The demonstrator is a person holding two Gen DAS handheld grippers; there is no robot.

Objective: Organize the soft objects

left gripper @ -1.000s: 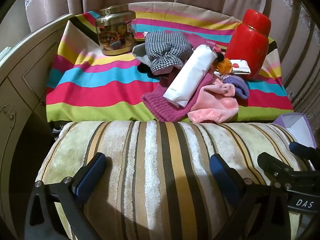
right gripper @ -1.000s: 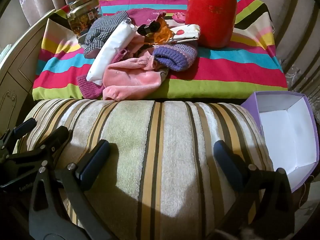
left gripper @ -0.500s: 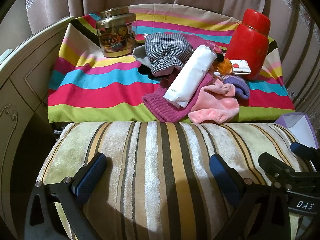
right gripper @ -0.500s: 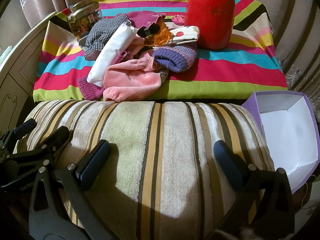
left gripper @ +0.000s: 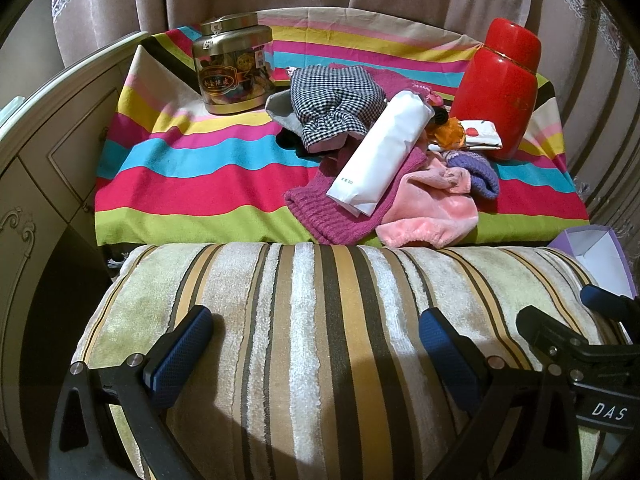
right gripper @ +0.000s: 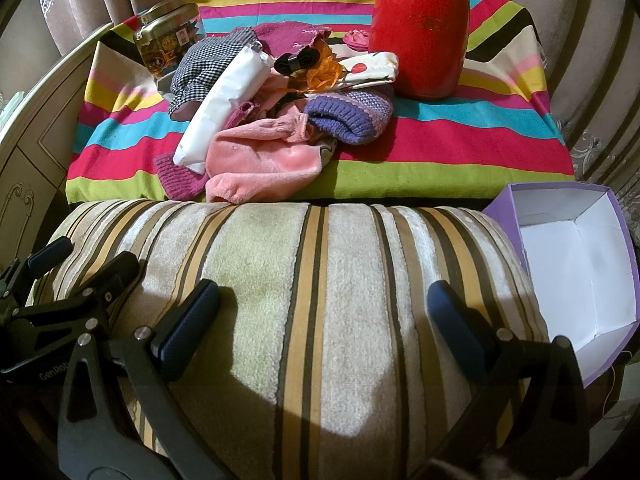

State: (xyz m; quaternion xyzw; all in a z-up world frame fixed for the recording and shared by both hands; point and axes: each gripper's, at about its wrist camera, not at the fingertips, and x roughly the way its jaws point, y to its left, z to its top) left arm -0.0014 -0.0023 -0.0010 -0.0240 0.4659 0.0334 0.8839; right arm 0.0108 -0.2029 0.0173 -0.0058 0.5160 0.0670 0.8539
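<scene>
Progress: basically zero, going by how things lie. Nothing sorted yet.

Left gripper [left gripper: 316, 356]: fingers spread wide, nothing between them, hovering over the striped cushion [left gripper: 320, 340] at the bottom of the frame. Right gripper [right gripper: 328, 328]: same, wide open and empty, above the same cushion. The two sit side by side; each one's frame shows at the lower edge of the other's view.

Soft pile sits mid-frame on the striped cloth [left gripper: 192, 176] covering the desk, past the cushion's far edge. One heap, items overlapping:
- pink fleece piece [right gripper: 264, 164], nearest the cushion
- magenta knit [left gripper: 320, 216] under it, to the left
- purple knit hat [right gripper: 352, 116], right side
- checkered cloth [left gripper: 332, 108], upper part of the pile
- white soft pack [left gripper: 380, 160] lying diagonally on top
- dotted white cloth [right gripper: 372, 68] plus orange and black bits, touching the red jar [right gripper: 420, 28]

The hard items, red jar and gold tin [left gripper: 232, 68], stand on the cloth at upper right and upper left.

Purple box [right gripper: 572, 264] at right of the right wrist view: open, white inside, nothing in it. Likely the destination, judgement only.

Left to do: everything. Pick each soft item from the heap and move it. Pink fleece looks like the easiest first grab, since it is the closest.
</scene>
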